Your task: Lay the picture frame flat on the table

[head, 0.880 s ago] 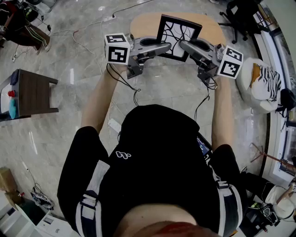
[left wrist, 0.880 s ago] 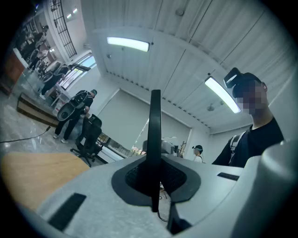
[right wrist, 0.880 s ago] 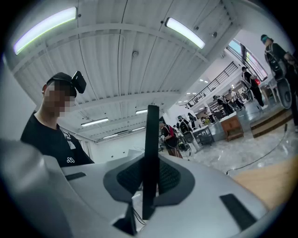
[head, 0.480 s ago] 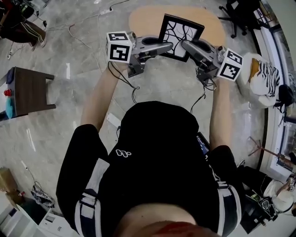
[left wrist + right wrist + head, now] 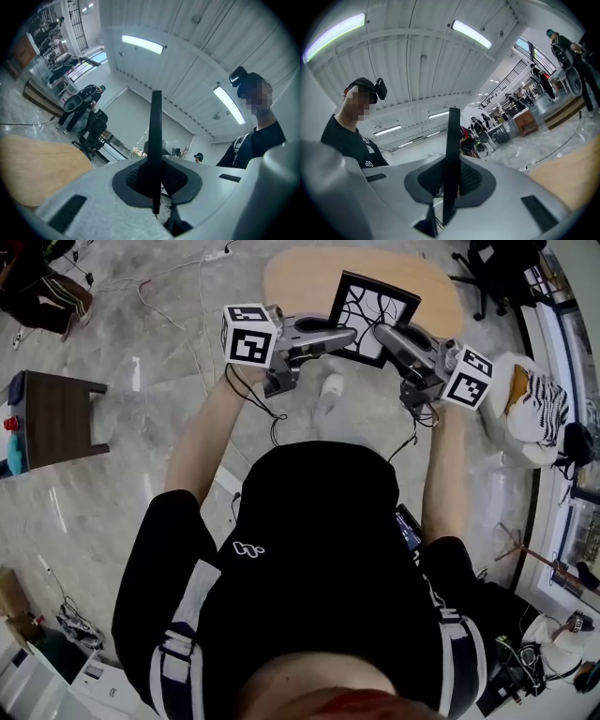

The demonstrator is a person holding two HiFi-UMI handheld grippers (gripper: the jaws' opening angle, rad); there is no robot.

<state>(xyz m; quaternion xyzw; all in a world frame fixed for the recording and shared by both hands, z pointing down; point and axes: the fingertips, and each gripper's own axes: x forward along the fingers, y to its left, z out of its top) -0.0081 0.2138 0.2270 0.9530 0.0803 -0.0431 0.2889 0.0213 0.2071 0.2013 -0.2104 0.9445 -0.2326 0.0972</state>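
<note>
Both tools are on the picture frame [image 5: 373, 307], one on each side. In the head view the left tool [image 5: 350, 334] comes in from the left and pinches the frame's lower left edge. The right tool [image 5: 381, 331] comes in from the right and clamps the lower right edge. The left gripper view shows it plainly: the frame's thin dark edge [image 5: 155, 140] runs straight up between the jaws, pads pressed against it on both sides. It's the same in the right gripper view, with the dark edge [image 5: 451, 159] squeezed between the pads and ceiling lights behind it.

The frame sits at the top centre of the head view, tilted, its black border around a white panel with dark branching lines. It lies over the near edge of the pale wooden surface [image 5: 291, 277]. Whether it touches the wood I cannot tell.

A dark side table [image 5: 56, 418] stands at the far left, well apart. Cables [image 5: 169, 282] trail over the marbled floor [image 5: 141, 484] at upper left.
</note>
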